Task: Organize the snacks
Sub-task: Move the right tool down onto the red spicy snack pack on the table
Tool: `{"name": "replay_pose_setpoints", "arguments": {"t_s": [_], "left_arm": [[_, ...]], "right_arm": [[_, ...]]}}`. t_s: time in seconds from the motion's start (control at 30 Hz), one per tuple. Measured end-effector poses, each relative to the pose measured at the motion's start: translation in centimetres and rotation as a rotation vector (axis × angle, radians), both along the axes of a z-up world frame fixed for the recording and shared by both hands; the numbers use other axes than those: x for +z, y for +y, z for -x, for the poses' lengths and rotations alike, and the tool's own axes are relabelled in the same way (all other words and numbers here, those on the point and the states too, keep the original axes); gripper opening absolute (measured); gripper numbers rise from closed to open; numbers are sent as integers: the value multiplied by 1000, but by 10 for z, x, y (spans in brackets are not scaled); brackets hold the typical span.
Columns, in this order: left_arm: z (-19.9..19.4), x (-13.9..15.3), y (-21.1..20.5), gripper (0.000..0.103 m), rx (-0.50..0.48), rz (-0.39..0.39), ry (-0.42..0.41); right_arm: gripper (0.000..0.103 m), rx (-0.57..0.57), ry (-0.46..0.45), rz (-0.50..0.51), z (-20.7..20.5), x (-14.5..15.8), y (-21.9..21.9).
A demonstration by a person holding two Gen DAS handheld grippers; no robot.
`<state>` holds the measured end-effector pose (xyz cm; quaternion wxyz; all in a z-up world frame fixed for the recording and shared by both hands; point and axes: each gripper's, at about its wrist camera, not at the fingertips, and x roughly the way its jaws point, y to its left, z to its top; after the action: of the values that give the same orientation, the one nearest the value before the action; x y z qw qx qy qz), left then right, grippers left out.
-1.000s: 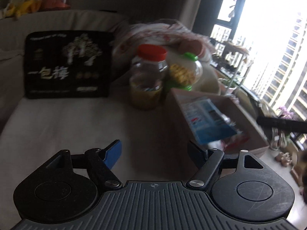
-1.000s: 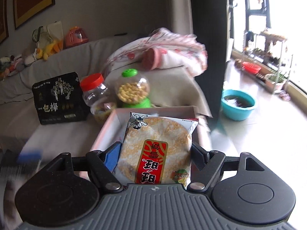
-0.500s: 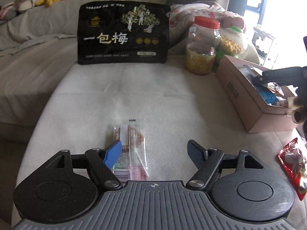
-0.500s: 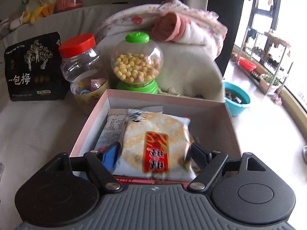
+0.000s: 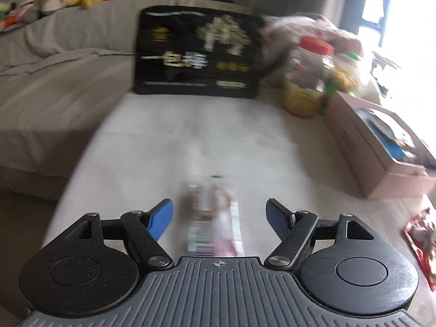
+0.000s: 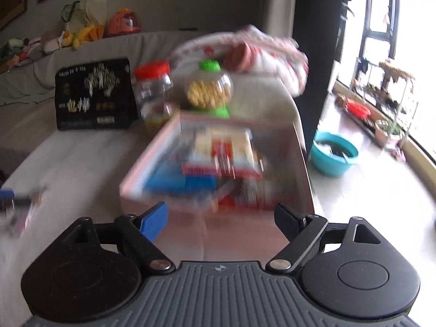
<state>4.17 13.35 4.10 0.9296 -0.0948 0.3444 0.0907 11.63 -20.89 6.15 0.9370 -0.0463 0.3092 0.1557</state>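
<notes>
My left gripper is open, with a small clear snack packet lying on the cream cushion between its fingers, blurred by motion. My right gripper is open and empty, pulled back from the pink cardboard box. The rice cracker pack lies in the box on top of other snacks. The box also shows at the right of the left wrist view. A red snack packet lies on the cushion at the far right.
A black snack bag, a red-lidded jar and a green candy dispenser stand at the back of the cushion. A folded blanket lies behind them. A teal basin sits on the floor at right.
My right gripper has let go of the rice cracker pack in the box and drawn back. My left gripper has moved right, so the clear packet now lies centred between its fingers.
</notes>
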Motion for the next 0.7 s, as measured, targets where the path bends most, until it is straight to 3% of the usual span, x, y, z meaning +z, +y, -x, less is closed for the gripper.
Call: {"name": "replay_pose_setpoints", "arguments": {"t_s": [0.17, 0.3, 0.5, 0.57, 0.63, 0.7], "left_arm": [[1, -3, 20, 80, 6, 101, -12], [-10, -9, 6, 80, -32, 45, 13], [-16, -21, -19, 68, -56, -68, 31], [-11, -19, -24, 48, -78, -47, 22], [-5, -17, -32, 48, -120, 4, 16], [1, -16, -47, 48, -177, 6, 26]], "right_arm": [[86, -53, 83, -58, 29, -38, -21], [86, -64, 97, -65, 42, -51, -24], [86, -61, 72, -54, 53, -51, -26], [86, -47, 78, -58, 55, -53, -26], [86, -35, 86, -62, 57, -57, -26], [86, -25, 95, -57, 58, -60, -24]]}}
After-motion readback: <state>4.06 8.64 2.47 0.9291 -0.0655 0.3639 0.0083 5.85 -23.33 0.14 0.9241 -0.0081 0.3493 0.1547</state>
